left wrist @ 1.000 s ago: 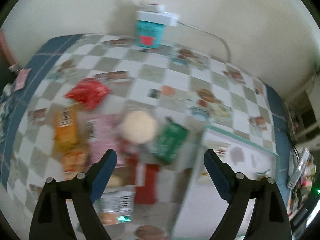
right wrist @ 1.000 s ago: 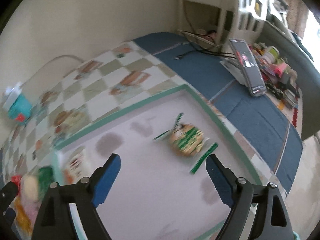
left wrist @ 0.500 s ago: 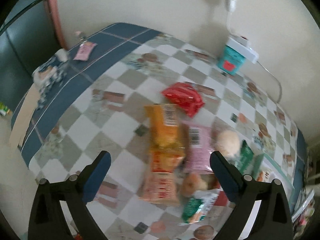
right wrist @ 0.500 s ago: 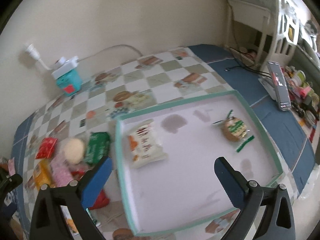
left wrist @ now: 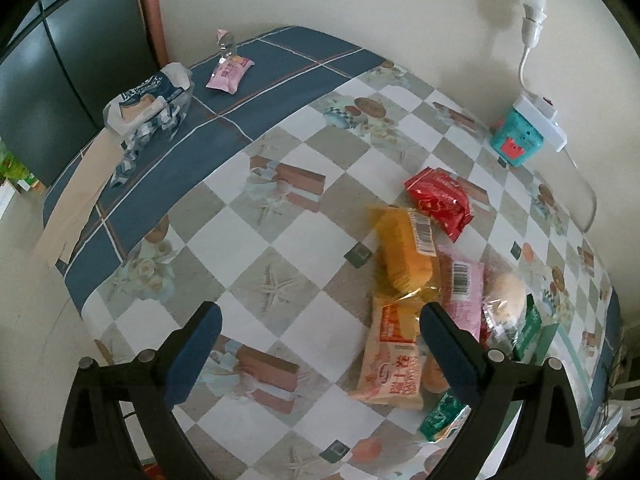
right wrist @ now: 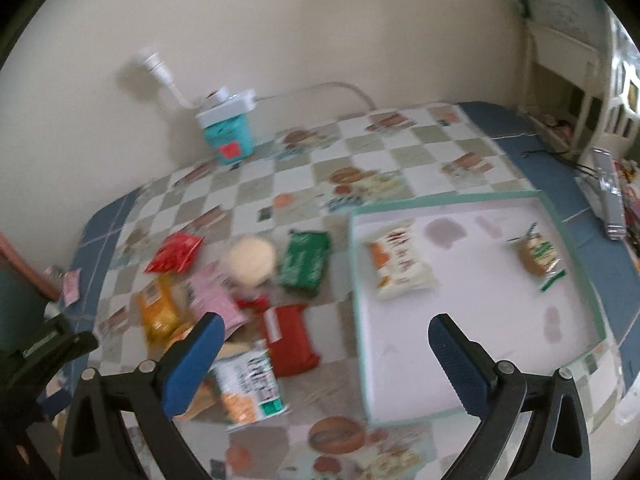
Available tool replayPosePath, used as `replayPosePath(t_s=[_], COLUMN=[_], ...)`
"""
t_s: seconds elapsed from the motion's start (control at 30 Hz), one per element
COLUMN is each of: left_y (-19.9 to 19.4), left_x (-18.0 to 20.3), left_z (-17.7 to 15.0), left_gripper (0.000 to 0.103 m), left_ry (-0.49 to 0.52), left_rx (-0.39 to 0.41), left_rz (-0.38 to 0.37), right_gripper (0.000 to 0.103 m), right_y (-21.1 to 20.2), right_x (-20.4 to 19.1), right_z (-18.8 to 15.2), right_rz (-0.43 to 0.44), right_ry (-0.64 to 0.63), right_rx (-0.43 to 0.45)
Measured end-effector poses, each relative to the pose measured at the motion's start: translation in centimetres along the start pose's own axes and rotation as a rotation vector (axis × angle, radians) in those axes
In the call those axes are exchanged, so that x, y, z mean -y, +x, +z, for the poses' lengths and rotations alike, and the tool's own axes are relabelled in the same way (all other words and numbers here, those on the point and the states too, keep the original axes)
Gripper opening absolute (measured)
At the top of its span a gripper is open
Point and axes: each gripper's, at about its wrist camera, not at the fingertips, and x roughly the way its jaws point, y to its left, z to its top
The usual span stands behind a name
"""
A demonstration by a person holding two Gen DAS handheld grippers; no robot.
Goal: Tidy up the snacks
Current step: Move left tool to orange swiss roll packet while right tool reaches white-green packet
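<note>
Both grippers hang over the worktop (left wrist: 280, 264) with their fingers spread wide and nothing between them. The left gripper (left wrist: 320, 344) is beside the pile of snacks (right wrist: 240, 292) (orange, pink, red and green packs). The right gripper (right wrist: 326, 354) is over the edge of the white tray (right wrist: 472, 344), which holds a white packet (right wrist: 398, 266) and what may be a wrapped cookie (right wrist: 538, 258).
</note>
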Motion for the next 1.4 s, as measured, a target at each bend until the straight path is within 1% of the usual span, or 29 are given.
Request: replayPosePath(t_s=[0.07, 0.23, 0.3, 0.4, 0.47, 0.57, 0.67, 0.93, 1.23, 1.33, 1.37, 1.4], left_y=[0.0, 0.5, 1.3, 2.8, 3.8, 4.8, 5.6, 7.8, 9.2, 9.4, 9.5, 9.5], left_x=[-0.2, -0.4, -0.1, 0.6, 1.2, 1.8, 2.4, 3.5, 4.2, 4.0, 4.2, 4.3], left_z=[-0.1, -0.1, -0.3, -0.7, -1.0, -1.4, -1.7, -2.0, -2.0, -1.8, -1.9, -1.9], left_gripper=[0.099, 0.099, 0.099, 0.099, 0.099, 0.099, 0.099, 0.099, 0.099, 0.098, 0.098, 0.097], left_ry=[0.005, -0.008, -0.002, 0.022, 0.038, 0.055, 0.073, 0.09, 0.1, 0.103, 0.105, 0.106], left_rx=[-0.004, -0.029, -0.064, -0.122, -0.162, -0.2, -0.227, -0.279, -0.302, -0.296, -0.294, -0.291], left_rz=[-0.004, -0.028, -0.037, -0.041, -0.05, -0.068, -0.065, -0.048, -0.052, -0.062, -0.064, -0.069], right_gripper=[0.103, 0.103, 0.103, 0.103, 0.103, 0.103, 0.103, 0.103, 0.1, 0.099, 0.097, 0.092], right_y=[0.2, 1.4, 2.8, 4.8, 5.8, 7.0, 8.1, 9.4, 9.9, 10.0, 10.0, 10.1], right_x=[-0.7, -1.8, -2.4, -2.7, -3.0, -3.2, -3.1, -3.8, -5.3, -5.3, -5.3, -5.3], right_z=[-0.3, -0.8, -1.4, -2.1, -2.7, -3.3, -3.7, -4.3, -4.9, -4.9, -4.9, -4.9], right_rz=[0.023, 0.036, 0.05, 0.058, 0.054, 0.062, 0.062, 0.056, 0.057, 0.064, 0.065, 0.063], right_ry=[-0.011, -0.049, -0.071, -0.069, -0.084, -0.1, -0.097, -0.128, -0.202, -0.203, -0.201, -0.2], right_rx=[-0.017, -0.073, -0.131, -0.214, -0.248, -0.288, -0.319, -0.353, -0.338, -0.335, -0.334, -0.329])
